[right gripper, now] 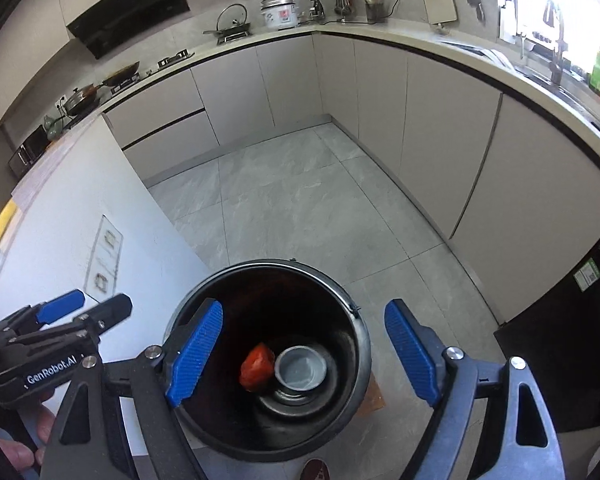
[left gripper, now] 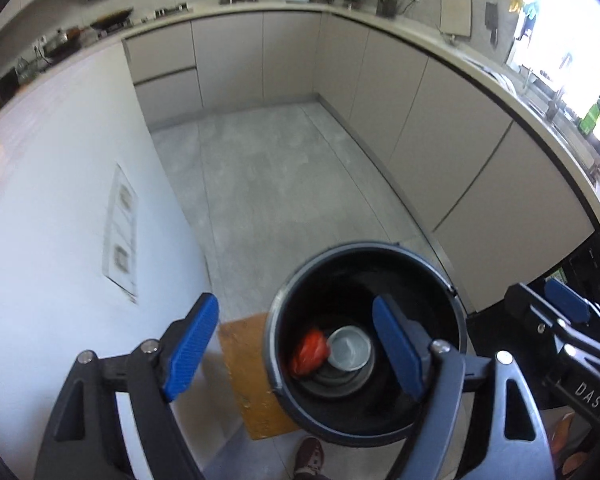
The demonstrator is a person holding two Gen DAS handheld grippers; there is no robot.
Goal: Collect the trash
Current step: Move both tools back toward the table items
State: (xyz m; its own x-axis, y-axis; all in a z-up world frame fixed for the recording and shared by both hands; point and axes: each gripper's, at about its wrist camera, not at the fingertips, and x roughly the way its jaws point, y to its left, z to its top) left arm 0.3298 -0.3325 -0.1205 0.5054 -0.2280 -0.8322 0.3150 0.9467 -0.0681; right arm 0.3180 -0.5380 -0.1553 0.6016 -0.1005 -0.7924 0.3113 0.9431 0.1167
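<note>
Right wrist: both grippers' jaws apart | bin [right gripper: 352,344] w/ red wad [right gripper: 257,366], poss. cup [right gripper: 300,369]

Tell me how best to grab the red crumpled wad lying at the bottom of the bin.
Come straight down through the open top of the black bin. Pinch the red wad across its narrower width, with one finger in the free space on the side away from the small grey cup, which lies against it. The deep walls probably rule out any sideways approach.
</note>
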